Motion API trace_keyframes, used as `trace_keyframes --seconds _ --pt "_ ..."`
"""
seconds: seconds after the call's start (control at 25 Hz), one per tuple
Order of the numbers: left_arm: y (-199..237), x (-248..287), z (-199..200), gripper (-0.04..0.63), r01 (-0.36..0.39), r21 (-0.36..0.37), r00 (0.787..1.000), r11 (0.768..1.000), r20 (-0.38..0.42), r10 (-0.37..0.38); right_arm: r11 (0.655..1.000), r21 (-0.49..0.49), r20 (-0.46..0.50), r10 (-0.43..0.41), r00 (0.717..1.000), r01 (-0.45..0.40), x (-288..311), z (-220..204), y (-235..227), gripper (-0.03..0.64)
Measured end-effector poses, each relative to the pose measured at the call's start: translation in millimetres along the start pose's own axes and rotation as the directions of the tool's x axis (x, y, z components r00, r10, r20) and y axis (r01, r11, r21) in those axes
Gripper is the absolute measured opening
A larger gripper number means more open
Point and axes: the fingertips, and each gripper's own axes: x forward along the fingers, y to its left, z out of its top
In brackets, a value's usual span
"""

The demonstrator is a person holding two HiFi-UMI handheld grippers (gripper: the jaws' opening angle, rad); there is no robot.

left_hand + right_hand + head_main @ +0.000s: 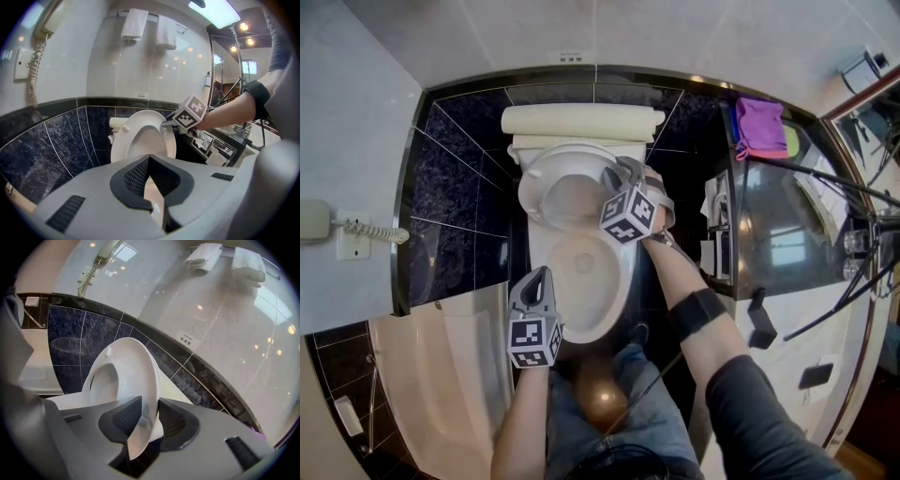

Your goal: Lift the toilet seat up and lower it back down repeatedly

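Bathroom with a pale wall (pixel 356 112) and dark marbled tiles (pixel 455 169), bathtub (pixel 441 347) at the left. Nearest, over the front edge of the toilet bowl (pixel 595 281): left gripper (pixel 546 274), pressed together, empty. Further back, right gripper (pixel 614 178) pinching the right rim of the toilet seat (pixel 534 183), raised and tilted off the bowl. Only in the gripper views: towels (pixel 133 23) on a high rail. Only from the head view: purple cloth (pixel 759 122) at the far right. Bowl's back edge hidden behind the seat.
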Motion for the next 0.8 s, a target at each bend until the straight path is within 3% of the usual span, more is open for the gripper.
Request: trace_keyframes --seconds 0.52,0.8 --pt "-17 -12 -53 0.0 0.037 -0.01 0.995 0.999 -0.094 -0.038 0.98 -0.198 -0.008 0.006 1.0 -0.007 -73 -6 48 0.11" --pt "-26 -19 -74 0.0 0.051 0.011 0.99 0.999 -0.13 -0.049 0.973 -0.228 -0.009 0.024 1.0 -0.026 -121 -22 96 0.1"
